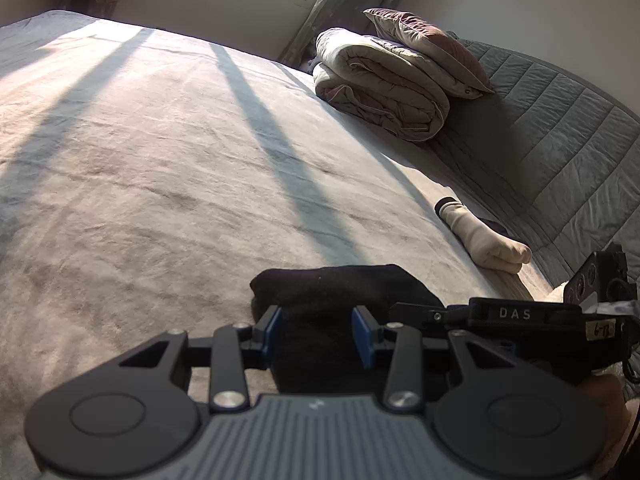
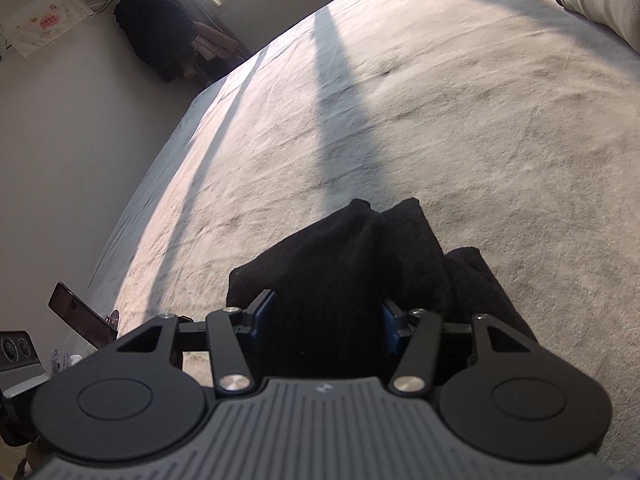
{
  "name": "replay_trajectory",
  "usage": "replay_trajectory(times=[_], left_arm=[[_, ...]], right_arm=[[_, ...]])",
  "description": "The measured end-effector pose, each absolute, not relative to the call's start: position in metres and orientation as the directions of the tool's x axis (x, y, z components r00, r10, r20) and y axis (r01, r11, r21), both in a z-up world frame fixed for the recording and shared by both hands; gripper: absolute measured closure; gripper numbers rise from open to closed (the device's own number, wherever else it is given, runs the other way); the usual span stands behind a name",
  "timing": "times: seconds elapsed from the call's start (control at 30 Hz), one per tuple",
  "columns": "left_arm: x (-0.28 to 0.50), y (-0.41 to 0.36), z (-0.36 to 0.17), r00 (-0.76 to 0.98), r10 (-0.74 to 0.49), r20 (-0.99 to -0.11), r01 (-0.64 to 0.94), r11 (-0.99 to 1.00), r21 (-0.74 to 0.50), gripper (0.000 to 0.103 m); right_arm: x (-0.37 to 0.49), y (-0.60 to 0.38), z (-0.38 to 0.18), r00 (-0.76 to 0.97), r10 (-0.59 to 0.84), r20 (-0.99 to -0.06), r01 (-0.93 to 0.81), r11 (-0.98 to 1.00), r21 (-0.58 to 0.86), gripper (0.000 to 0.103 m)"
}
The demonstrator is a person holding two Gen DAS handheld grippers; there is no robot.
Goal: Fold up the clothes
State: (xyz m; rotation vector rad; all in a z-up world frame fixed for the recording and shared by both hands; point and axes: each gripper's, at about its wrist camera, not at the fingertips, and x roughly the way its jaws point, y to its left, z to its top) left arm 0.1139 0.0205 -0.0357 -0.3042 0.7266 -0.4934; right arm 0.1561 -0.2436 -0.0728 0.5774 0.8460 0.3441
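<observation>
- Where the sunlit bed (image 1: 160,140) fills the left wrist view, long window shadows cross its pale cover; a black garment (image 1: 320,292) lies bunched on it near the front edge.
- The left tool (image 1: 316,332) has its blue pads on either side of a thick fold of that garment; the cloth fills the gap and the pads press it, so the tool is grasping it.
- To the right of it the right tool (image 1: 500,316) lies close alongside, its black body lettered "DAS"; beyond it a cream garment (image 1: 484,240) lies rolled at the bed's edge; a folded duvet (image 1: 380,88) with a pillow (image 1: 428,48) on top sits farther back.
- In the right wrist view, the right tool (image 2: 326,320) straddles a raised hump of the black garment (image 2: 352,248); the cloth packs the space between its blue pads and seems gripped; the rest of the garment trails to the right on the bed (image 2: 440,100).
</observation>
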Motion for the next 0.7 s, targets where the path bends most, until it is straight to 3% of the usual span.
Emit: replay_trajectory(times=[0.27,0.7], left_arm=[[0.114,0.021,-0.035,0.640,-0.535,-0.552,0.323,0.839,-0.438,0.064],[0.112,0.016,-0.036,0.635,-0.539,-0.554,0.334,0.837,-0.433,0.064]], right_arm=[[0.154,-0.241,-0.073,0.632,0.497,-0.594,-0.066,0.799,0.598,0.080],[0.147,-0.241,-0.052,0.681,0.503,-0.532,-0.117,0.792,0.600,0.085]])
